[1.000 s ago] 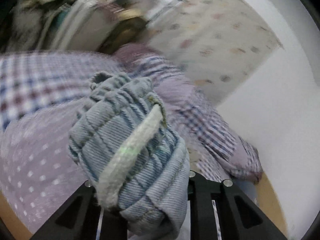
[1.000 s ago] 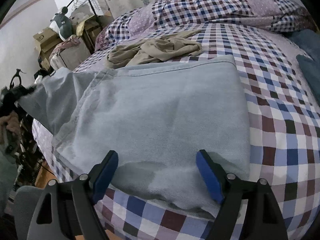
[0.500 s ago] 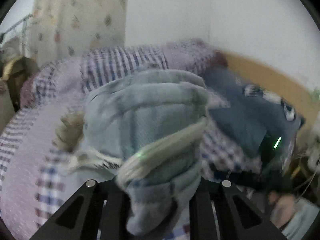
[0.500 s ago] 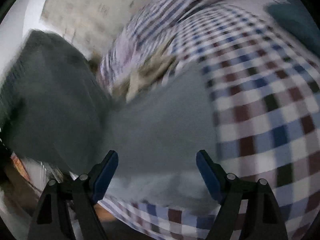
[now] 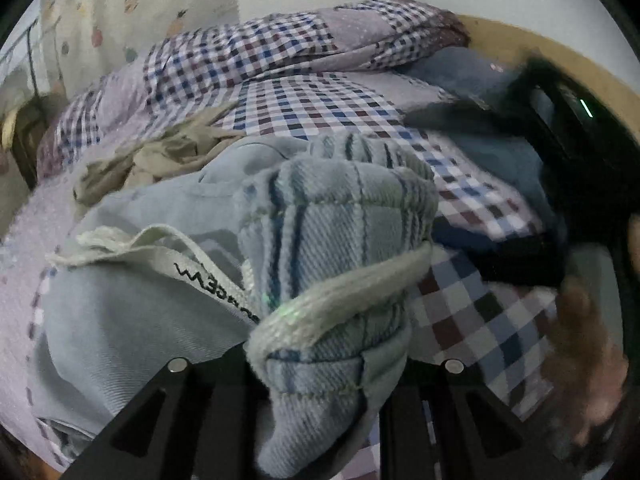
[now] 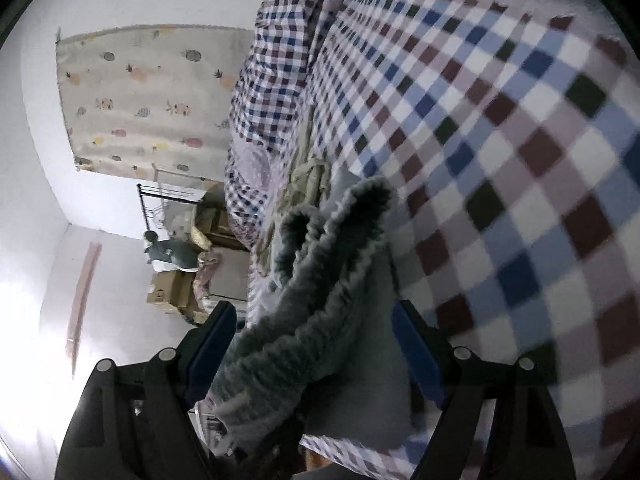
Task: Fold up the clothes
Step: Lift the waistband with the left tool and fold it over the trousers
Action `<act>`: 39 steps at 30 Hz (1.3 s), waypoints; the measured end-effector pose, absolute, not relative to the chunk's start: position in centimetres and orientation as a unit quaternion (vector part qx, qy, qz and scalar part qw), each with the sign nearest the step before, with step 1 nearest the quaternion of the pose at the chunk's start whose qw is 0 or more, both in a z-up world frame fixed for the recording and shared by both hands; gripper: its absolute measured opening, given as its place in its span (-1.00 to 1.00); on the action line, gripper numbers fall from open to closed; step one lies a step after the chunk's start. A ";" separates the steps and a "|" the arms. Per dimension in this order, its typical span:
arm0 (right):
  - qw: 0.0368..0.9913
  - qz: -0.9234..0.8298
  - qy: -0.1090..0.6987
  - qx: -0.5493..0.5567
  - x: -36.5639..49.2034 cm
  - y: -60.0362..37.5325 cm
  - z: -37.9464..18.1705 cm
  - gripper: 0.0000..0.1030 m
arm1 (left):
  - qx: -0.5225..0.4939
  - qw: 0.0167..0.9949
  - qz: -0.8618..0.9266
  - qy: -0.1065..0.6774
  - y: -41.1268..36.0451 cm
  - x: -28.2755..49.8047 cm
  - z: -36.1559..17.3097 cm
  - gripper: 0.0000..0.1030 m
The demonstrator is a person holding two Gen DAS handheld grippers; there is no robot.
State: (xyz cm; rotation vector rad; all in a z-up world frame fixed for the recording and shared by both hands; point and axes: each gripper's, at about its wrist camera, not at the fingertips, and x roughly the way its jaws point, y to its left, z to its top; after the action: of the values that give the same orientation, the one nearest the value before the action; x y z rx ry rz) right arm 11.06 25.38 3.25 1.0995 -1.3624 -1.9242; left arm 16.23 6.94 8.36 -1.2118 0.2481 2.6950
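Note:
Pale blue denim trousers [image 5: 132, 320] lie on the checked bed. My left gripper [image 5: 320, 364] is shut on their bunched waistband [image 5: 340, 240], with a white drawstring [image 5: 192, 256] across it, held above the folded cloth. In the right wrist view my right gripper [image 6: 312, 340] is open, its blue pads [image 6: 416, 352] on either side of a frayed trouser edge [image 6: 328, 280] that lies between them.
A beige garment [image 5: 160, 152] lies crumpled on the checked bedsheet [image 5: 472, 312] behind the trousers. Dark blue clothes [image 5: 500, 148] lie at the right near the wooden headboard [image 5: 560, 52]. Boxes and a rack [image 6: 176, 256] stand beside the bed.
My left gripper swung the waistband from the bed's side over onto the trousers. My right gripper tilted sharply and now has the frayed edge between its open fingers.

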 end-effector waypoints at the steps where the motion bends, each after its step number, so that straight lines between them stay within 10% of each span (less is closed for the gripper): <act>1: 0.276 -0.707 -0.508 0.408 10.3 25.0 3.1 0.63 | -0.403 0.081 0.906 0.099 7.3 16.6 8.1 -0.65; 5: 0.302 -0.732 -0.438 0.425 7.2 22.5 4.1 0.65 | -0.384 0.066 0.912 0.131 8.4 17.6 7.6 -0.57; 8: 0.319 -0.756 -0.366 0.439 4.9 20.3 5.0 0.62 | -0.370 0.069 0.919 0.117 8.7 18.2 8.0 0.05; 10: 0.334 -0.781 -0.302 0.433 4.1 18.1 6.5 0.23 | -0.361 0.072 0.923 0.107 8.9 18.5 8.3 0.38; 11: 0.339 -0.792 -0.272 0.428 3.9 17.3 7.4 -0.32 | -0.357 0.073 0.926 0.102 9.0 18.7 8.4 0.41; 14: 0.376 -0.814 -0.205 0.391 3.8 15.3 10.2 -0.35 | -0.343 0.077 0.932 0.088 9.3 19.2 8.8 0.58; 22: 0.313 -0.806 -0.211 0.456 1.2 18.3 5.9 -0.22 | -0.363 0.152 0.919 -0.034 3.3 21.8 9.9 0.58; 27: 0.266 -0.816 -0.229 0.459 1.3 21.5 5.8 0.31 | -0.324 0.095 0.939 -0.063 -3.2 25.3 11.5 0.60; 39: 0.273 -0.890 -0.113 0.347 11.6 21.5 13.6 0.31 | -0.346 -0.074 0.935 0.018 -12.4 26.0 7.1 0.60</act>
State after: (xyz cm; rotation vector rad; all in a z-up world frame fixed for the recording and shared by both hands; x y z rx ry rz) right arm 11.64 21.45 13.64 0.9335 -0.3040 -2.3944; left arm 26.04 -12.44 7.15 -1.1402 0.0579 3.0850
